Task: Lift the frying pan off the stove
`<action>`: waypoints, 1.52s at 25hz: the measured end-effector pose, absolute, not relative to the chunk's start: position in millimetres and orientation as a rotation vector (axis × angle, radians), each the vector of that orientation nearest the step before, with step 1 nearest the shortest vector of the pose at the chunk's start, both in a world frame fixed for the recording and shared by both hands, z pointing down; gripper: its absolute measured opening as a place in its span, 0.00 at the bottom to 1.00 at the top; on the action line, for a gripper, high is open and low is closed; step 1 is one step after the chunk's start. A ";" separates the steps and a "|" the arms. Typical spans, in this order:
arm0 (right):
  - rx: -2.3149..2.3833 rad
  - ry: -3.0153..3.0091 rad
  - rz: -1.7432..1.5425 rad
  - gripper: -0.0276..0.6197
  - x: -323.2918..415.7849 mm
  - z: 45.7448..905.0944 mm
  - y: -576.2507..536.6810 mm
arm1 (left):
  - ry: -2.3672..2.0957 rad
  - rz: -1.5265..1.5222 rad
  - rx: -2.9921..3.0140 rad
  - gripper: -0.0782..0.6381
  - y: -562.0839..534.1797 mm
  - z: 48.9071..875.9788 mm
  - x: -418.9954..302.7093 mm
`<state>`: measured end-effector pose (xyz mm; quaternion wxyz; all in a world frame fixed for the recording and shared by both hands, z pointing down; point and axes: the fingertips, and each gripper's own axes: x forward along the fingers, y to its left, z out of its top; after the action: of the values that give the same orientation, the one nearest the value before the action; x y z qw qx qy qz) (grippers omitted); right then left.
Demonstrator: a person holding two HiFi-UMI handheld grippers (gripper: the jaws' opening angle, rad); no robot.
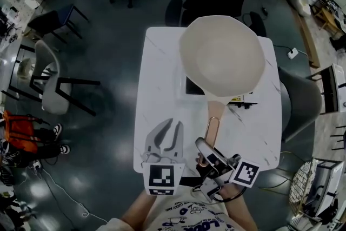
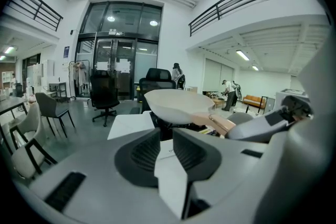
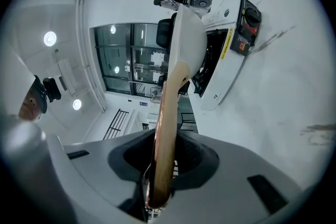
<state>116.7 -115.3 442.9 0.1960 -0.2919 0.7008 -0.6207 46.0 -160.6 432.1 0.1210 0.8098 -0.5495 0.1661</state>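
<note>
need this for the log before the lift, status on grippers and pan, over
Right gripper shut on frying pan handle. Left gripper shut, empty, beside it. Pan on the stove, not yet lifted. Nothing above it.

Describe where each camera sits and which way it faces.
Head view: on the head, steeply down at the table; left hand-held gripper, right hand-held gripper, shirt show.
Left gripper view: on that gripper, toward the frying pan; its shut jaws show.
Right gripper view: on that gripper, along the pan's handle to the stove; jaws clamp the handle.
All three share the frying pan.
</note>
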 end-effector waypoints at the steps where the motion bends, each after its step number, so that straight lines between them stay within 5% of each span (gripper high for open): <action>1: -0.814 1.962 -1.740 0.20 116.6 442.6 -115.3 | -1.591 0.485 2.367 0.22 -161.2 433.3 47.5; 38: -0.819 1.958 -1.711 0.25 126.9 434.9 -111.9 | -1.041 0.265 2.244 0.22 -193.1 443.5 98.9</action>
<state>126.9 -111.9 434.9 0.2063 -0.2942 0.7027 -0.6141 98.9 -193.1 443.5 0.3209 0.8543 -0.3963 0.1008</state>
